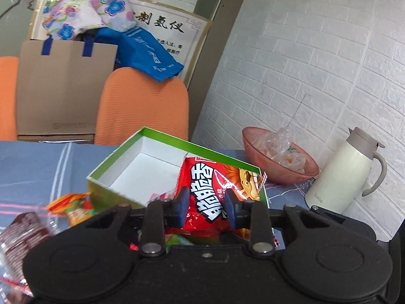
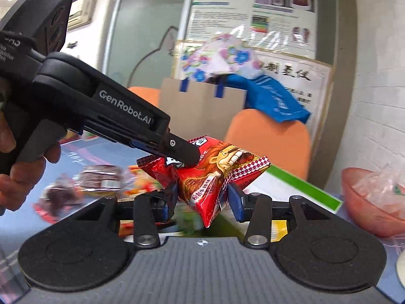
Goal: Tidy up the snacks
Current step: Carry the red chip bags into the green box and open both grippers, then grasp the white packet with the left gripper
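- Left wrist view: the left gripper [image 1: 207, 209] stands partly open, its blue pads pressed on either side of the red snack bag [image 1: 215, 192], which it holds above the near right part of the green box [image 1: 121, 157].
- The green box sits open on the blue-clothed worktop [image 1: 30, 167]; its white interior is bare toward the far left corner.
- Loose snack packets [image 1: 73, 206] lie on the worktop at the box's near left side.
- A pink bowl [image 1: 265, 172] holding crumpled clear plastic stands beyond the box's right corner; a cream jug [image 1: 336, 174] stands just right of it against the white brick wall.
- Right wrist view: the right gripper [image 2: 202, 200] is also partly open and closed on the same red snack bag [image 2: 215, 174], at its lower end.
- The left gripper [image 2: 187, 154], held in a hand [image 2: 15, 164], clamps the bag's upper left part; the bag hangs clear of the worktop between both grippers.
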Demonstrator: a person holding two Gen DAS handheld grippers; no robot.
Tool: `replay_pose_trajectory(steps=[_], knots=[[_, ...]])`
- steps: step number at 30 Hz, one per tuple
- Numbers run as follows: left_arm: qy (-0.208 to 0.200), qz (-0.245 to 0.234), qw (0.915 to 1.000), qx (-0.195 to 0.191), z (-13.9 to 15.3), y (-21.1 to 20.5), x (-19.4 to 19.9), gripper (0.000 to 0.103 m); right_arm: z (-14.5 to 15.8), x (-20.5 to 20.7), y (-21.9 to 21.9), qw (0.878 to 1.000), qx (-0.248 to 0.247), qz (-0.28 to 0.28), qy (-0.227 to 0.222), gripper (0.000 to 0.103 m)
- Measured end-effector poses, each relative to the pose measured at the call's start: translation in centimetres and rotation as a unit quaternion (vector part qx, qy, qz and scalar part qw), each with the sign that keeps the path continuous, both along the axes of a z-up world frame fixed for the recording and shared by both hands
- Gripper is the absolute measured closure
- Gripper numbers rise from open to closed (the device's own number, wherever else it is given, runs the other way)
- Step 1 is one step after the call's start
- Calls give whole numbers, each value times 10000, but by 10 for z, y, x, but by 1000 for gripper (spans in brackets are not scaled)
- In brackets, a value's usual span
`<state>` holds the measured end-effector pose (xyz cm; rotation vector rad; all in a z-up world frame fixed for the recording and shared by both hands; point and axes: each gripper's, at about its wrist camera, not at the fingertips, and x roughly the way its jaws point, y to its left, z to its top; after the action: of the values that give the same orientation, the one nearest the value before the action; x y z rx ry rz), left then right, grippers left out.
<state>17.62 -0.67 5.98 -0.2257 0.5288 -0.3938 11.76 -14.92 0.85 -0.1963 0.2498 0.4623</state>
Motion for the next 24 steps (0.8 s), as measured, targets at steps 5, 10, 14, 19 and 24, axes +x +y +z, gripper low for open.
replay_pose_trajectory(steps=[5, 10, 14, 19, 24], knots=[[102, -90, 9998, 151, -12, -22, 35, 14, -9, 30, -20, 9996, 100, -210, 179, 28], [182, -104, 9996, 193, -23, -31, 61, 14, -19, 54, -29, 9986, 200, -315, 362, 28], [371, -81, 9986, 356, -32, -37, 69, 0, -29, 71, -24, 9969, -23, -558, 548, 20], [127, -8, 9992, 389, -28, -22, 37, 0, -35, 49, -35, 9968, 90, -611, 511, 0], [284, 192, 9994, 38, -20, 2, -8, 0, -22, 3, -50, 9958, 540, -637, 388, 0]])
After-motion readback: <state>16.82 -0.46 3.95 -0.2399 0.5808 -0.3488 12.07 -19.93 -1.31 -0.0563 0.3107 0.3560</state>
